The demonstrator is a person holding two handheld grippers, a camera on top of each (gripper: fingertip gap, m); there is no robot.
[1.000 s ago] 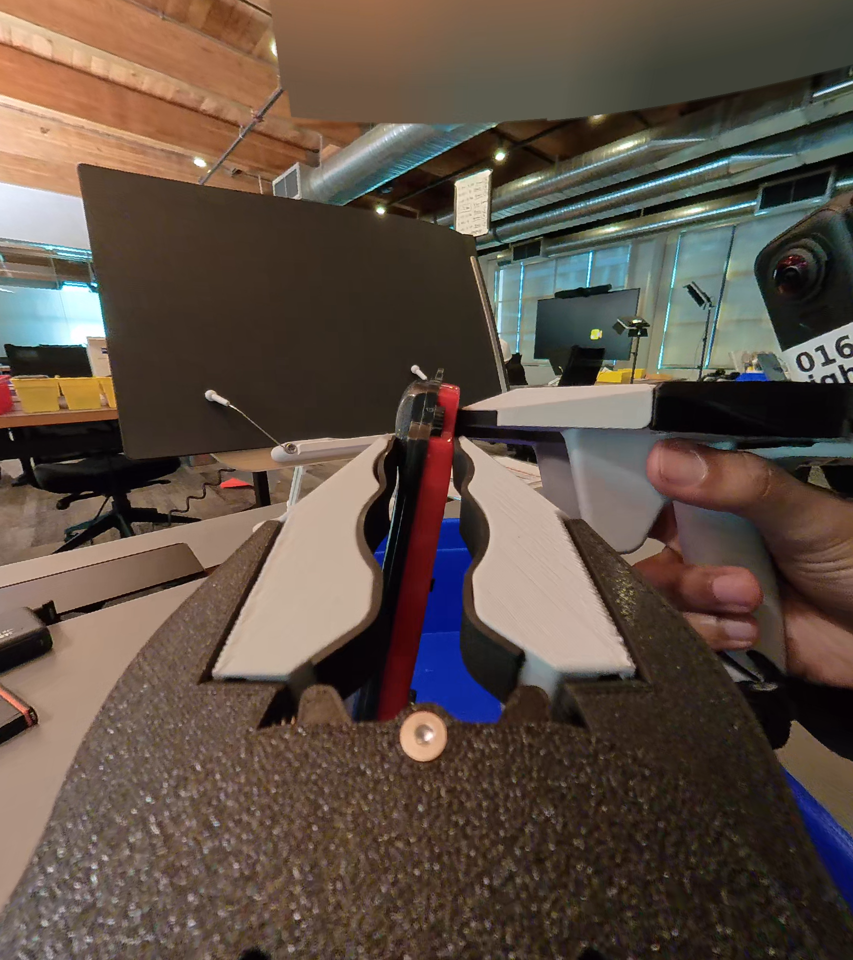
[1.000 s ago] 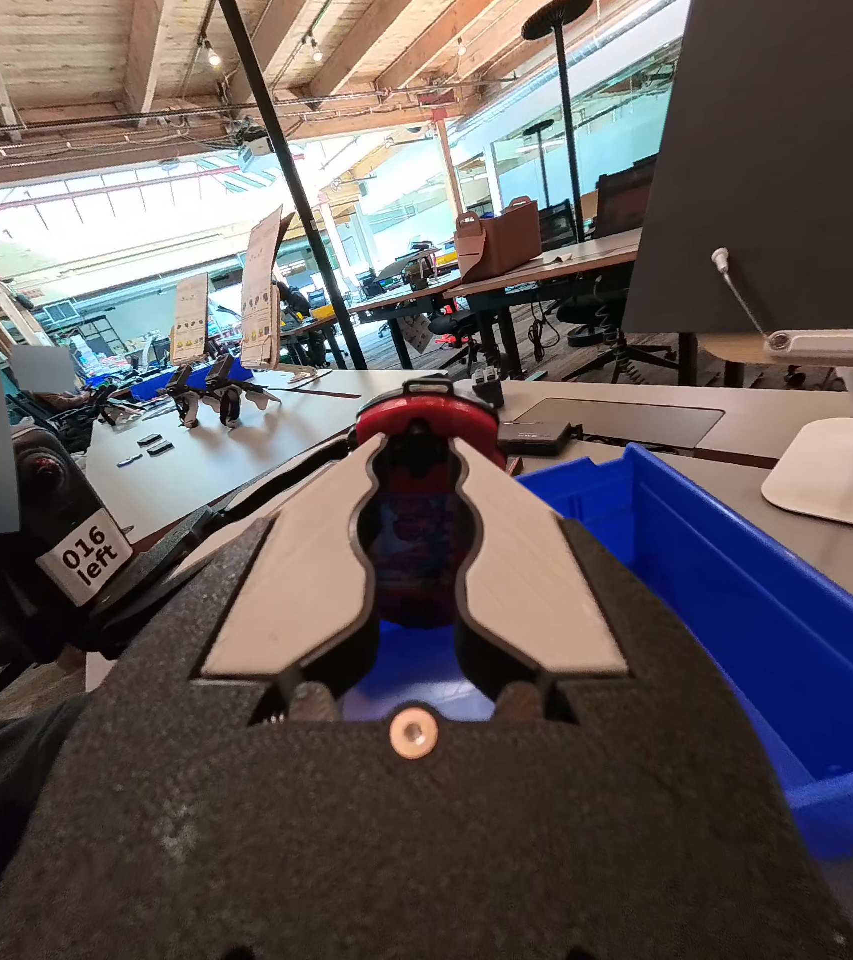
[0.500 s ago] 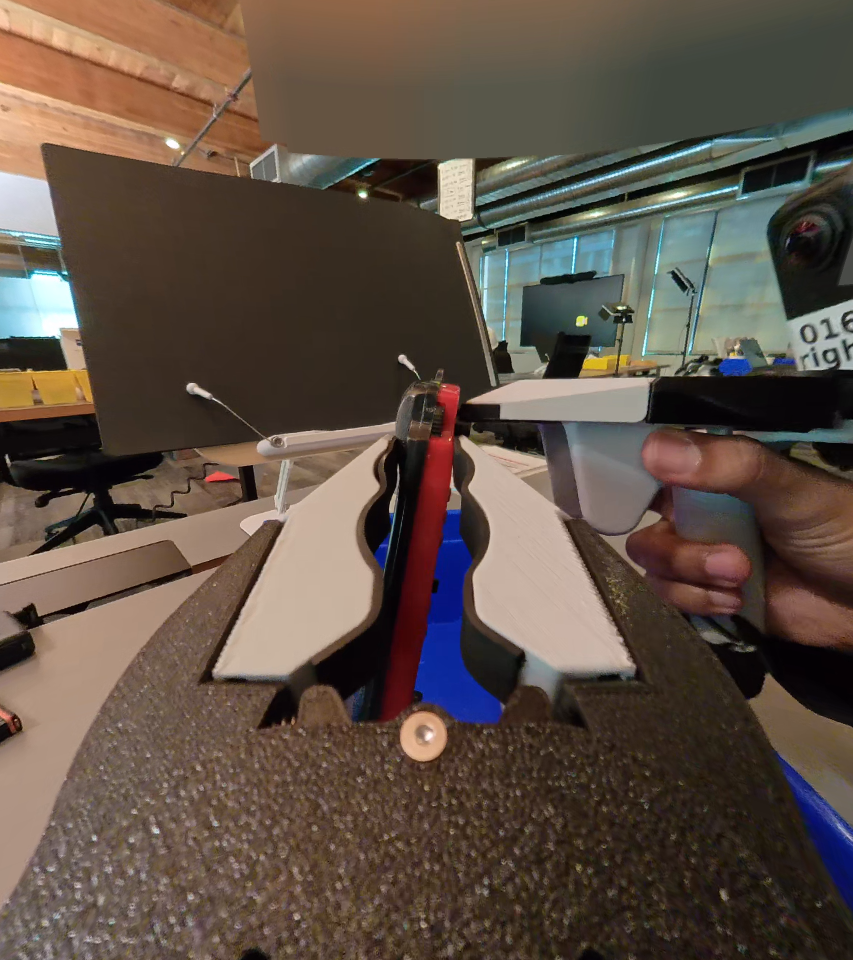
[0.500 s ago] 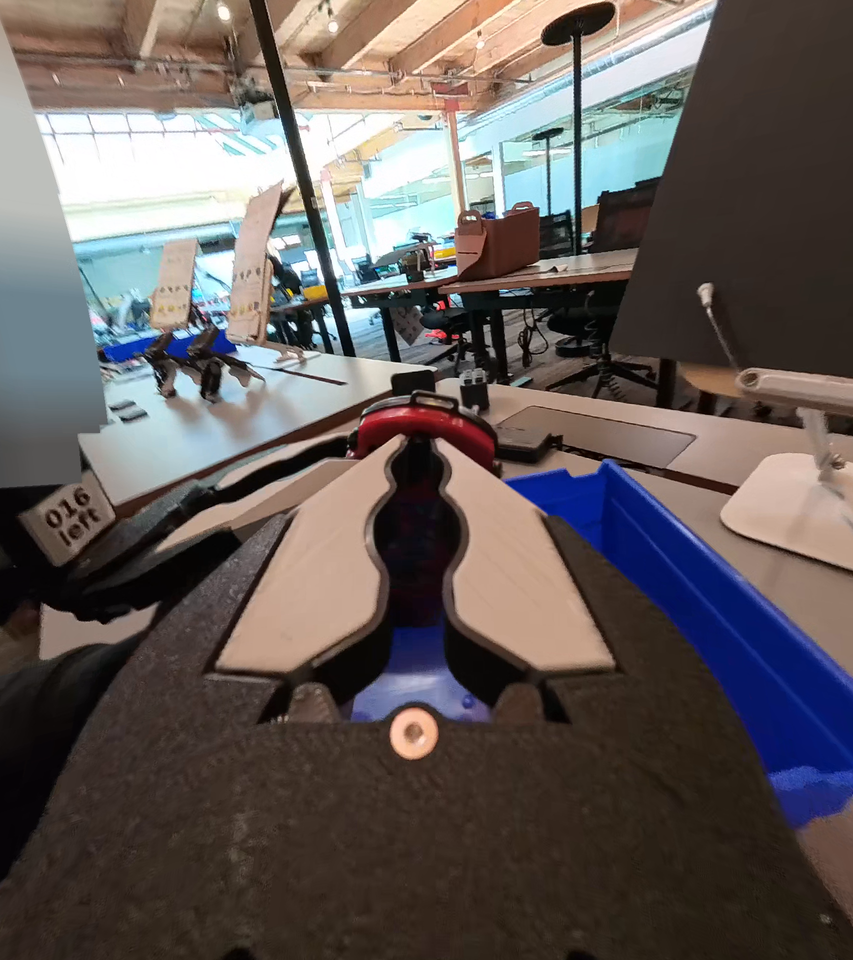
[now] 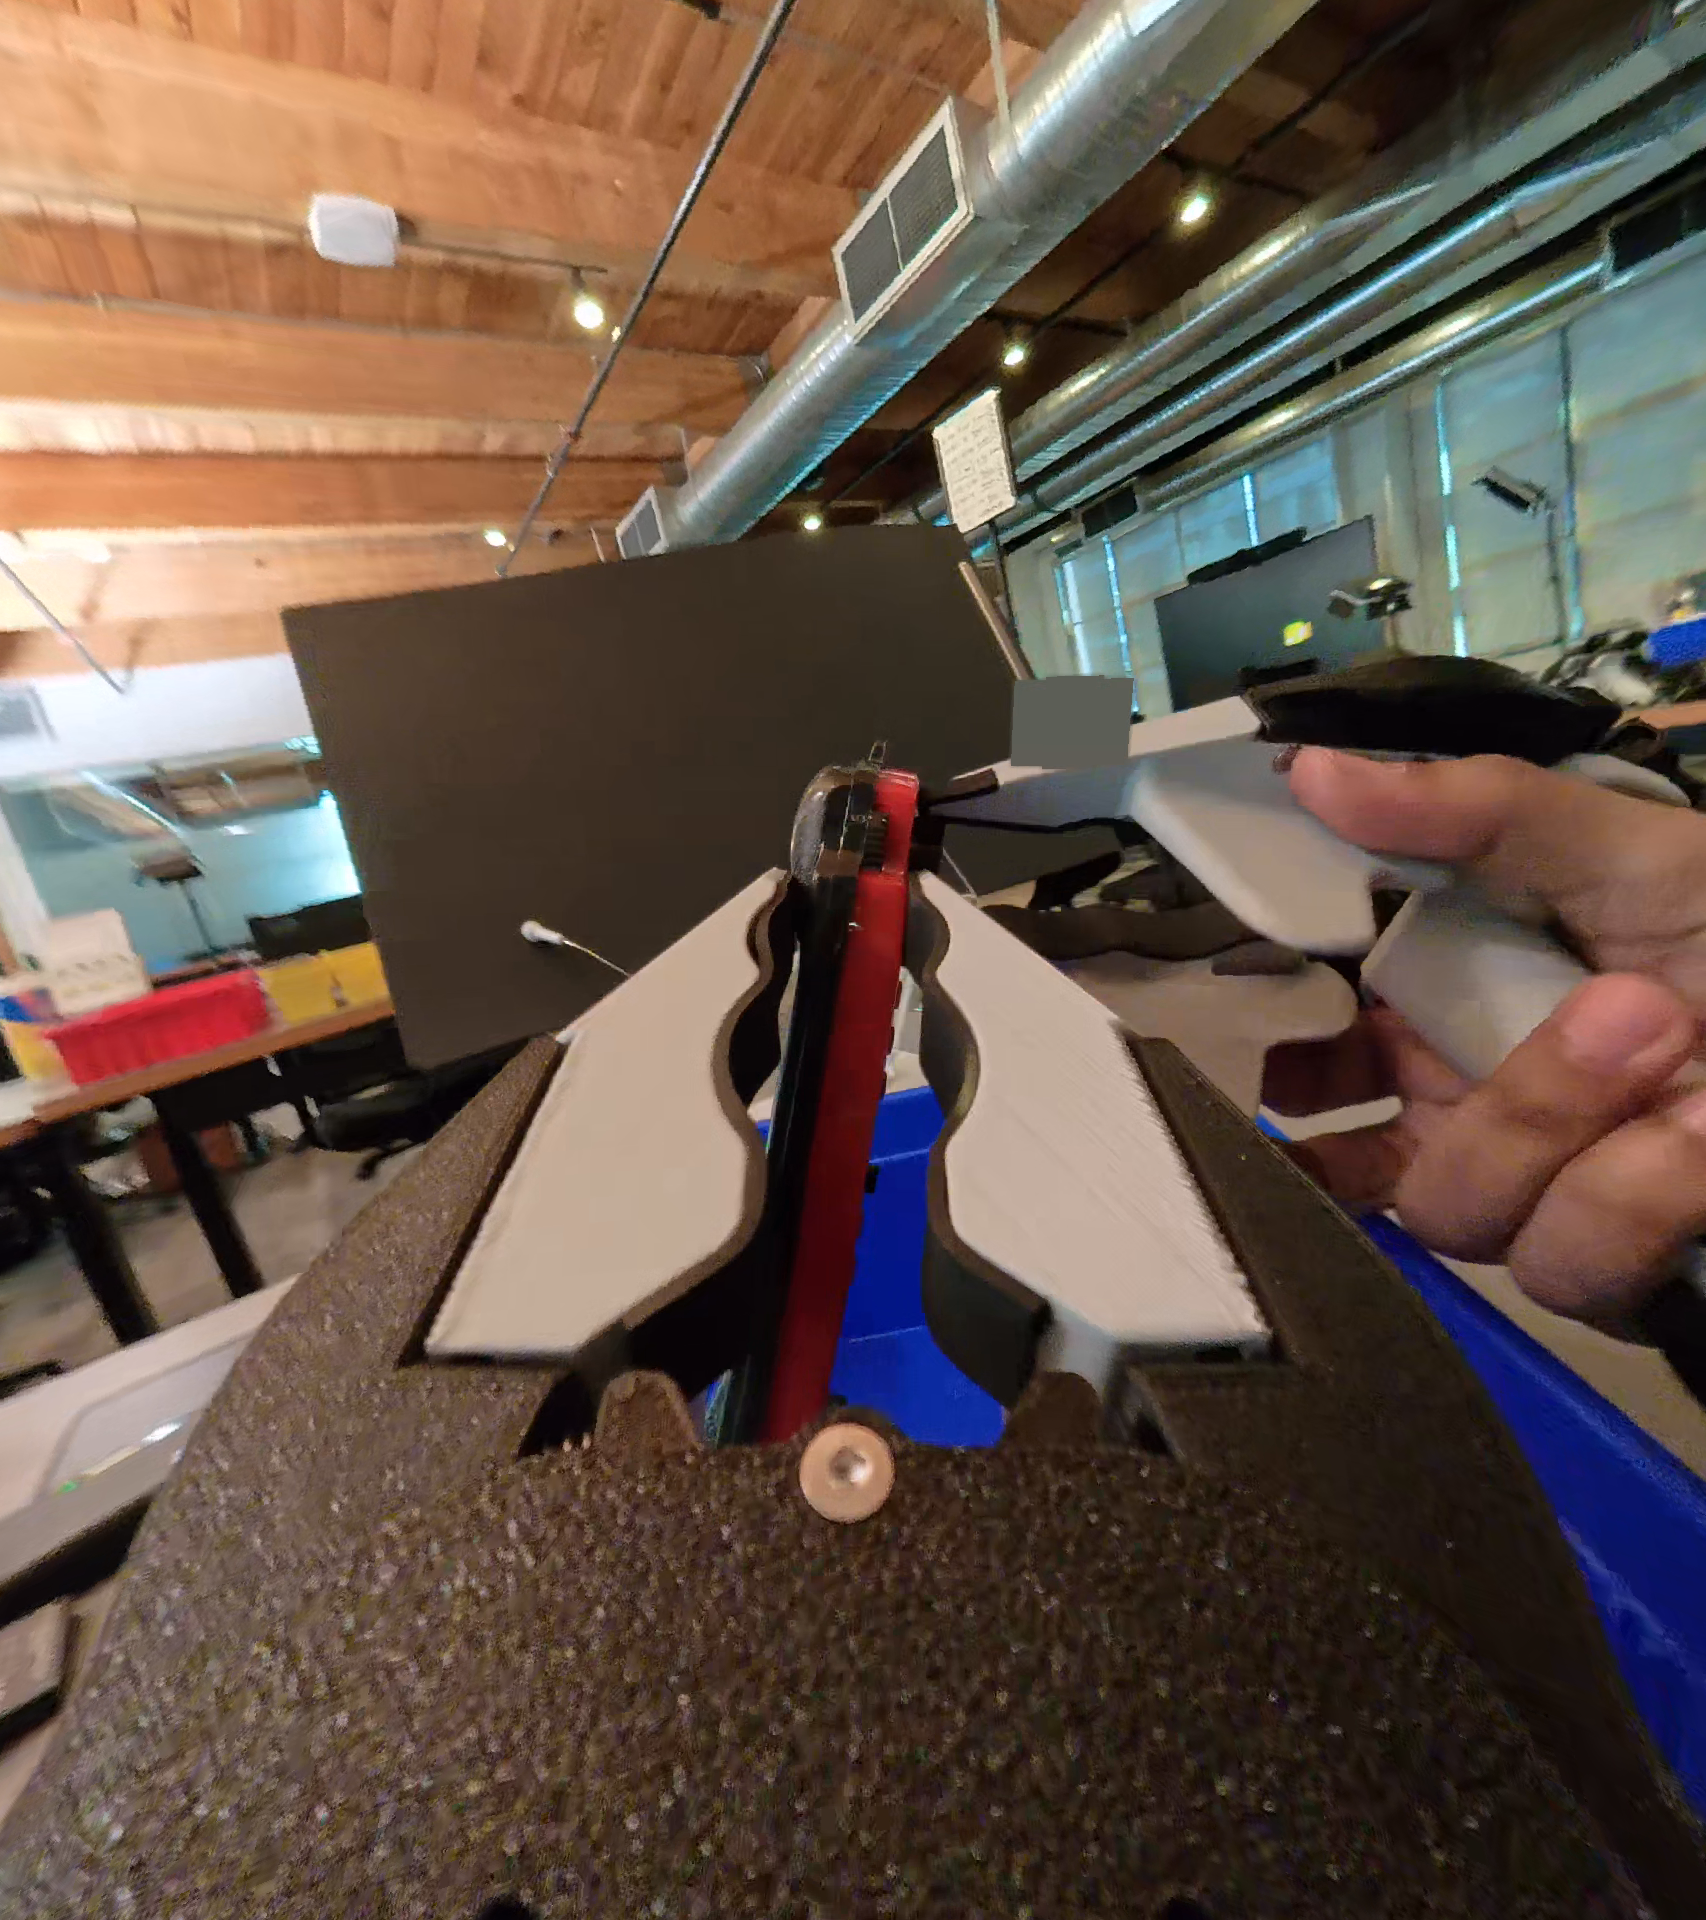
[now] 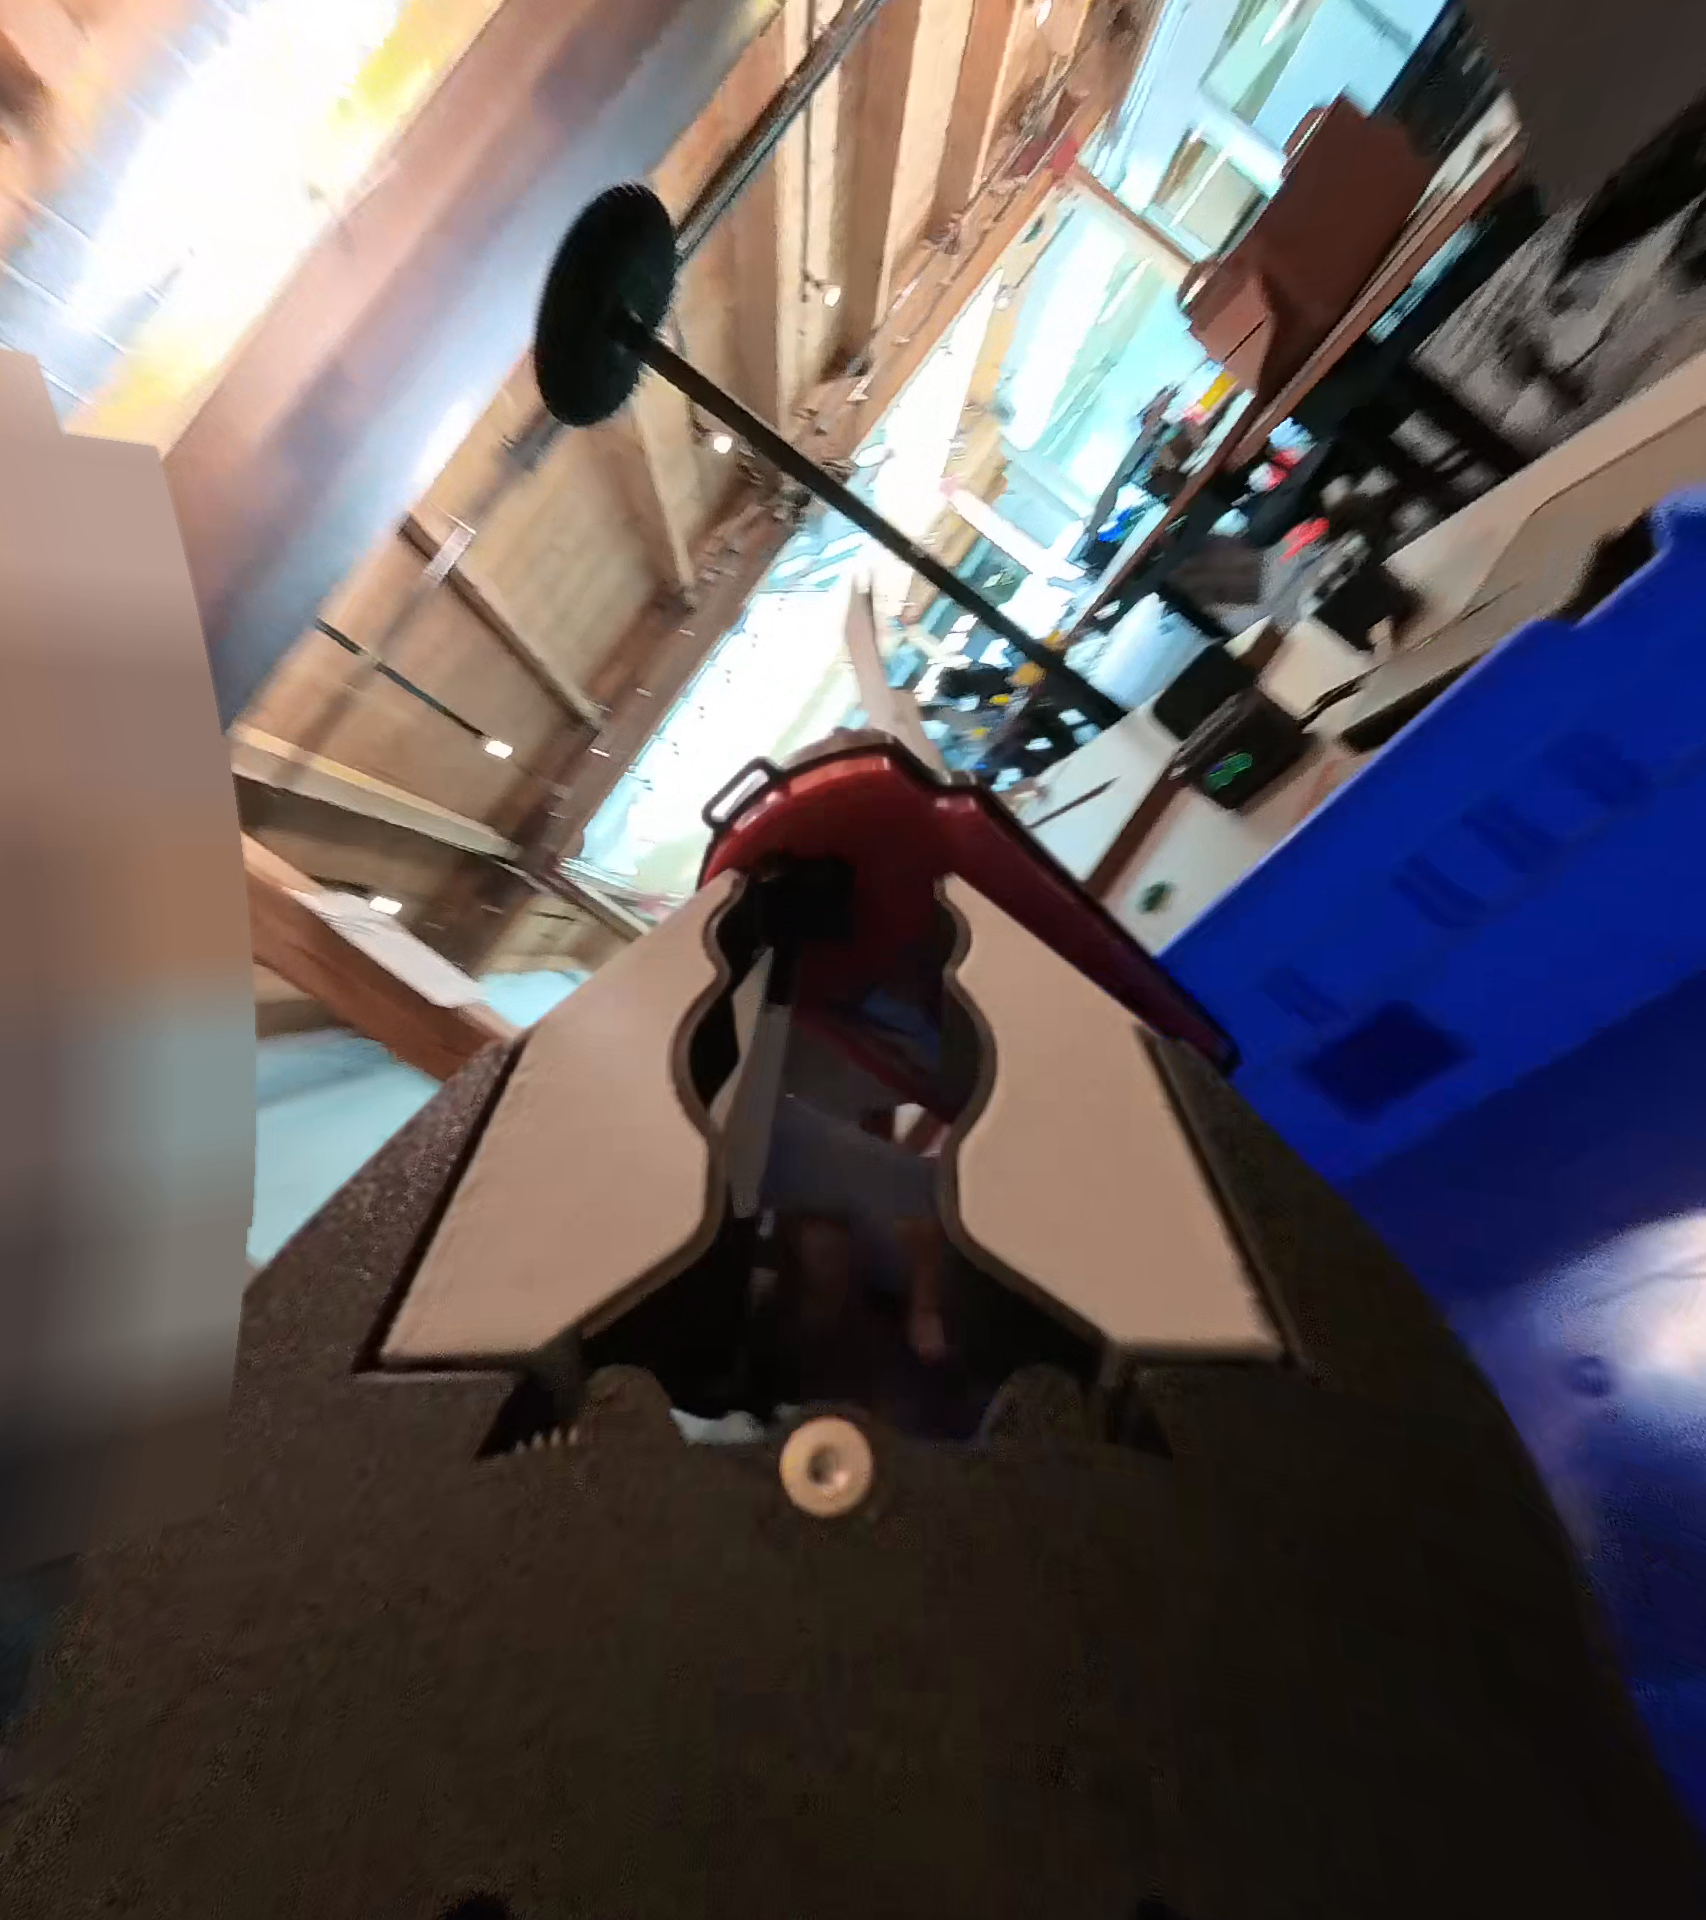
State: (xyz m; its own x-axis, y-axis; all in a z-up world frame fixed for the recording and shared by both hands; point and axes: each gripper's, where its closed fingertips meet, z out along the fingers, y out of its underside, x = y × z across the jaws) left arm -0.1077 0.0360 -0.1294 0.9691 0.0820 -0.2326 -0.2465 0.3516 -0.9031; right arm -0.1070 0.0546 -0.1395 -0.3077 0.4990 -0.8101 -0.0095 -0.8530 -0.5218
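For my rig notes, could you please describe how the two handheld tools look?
Each tool, left and right, has a speckled dark brown body, two pale grey tapered fingers with black wavy inner pads, and a copper-coloured screw. The right tool's grip is pale grey.

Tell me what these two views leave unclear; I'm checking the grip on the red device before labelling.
- Red device, left wrist view: its lower end is hidden behind the left gripper body.
- Right gripper, right wrist view: motion blur hides whether its pads touch the device.
- Blue bin: its contents are cut off and blurred.
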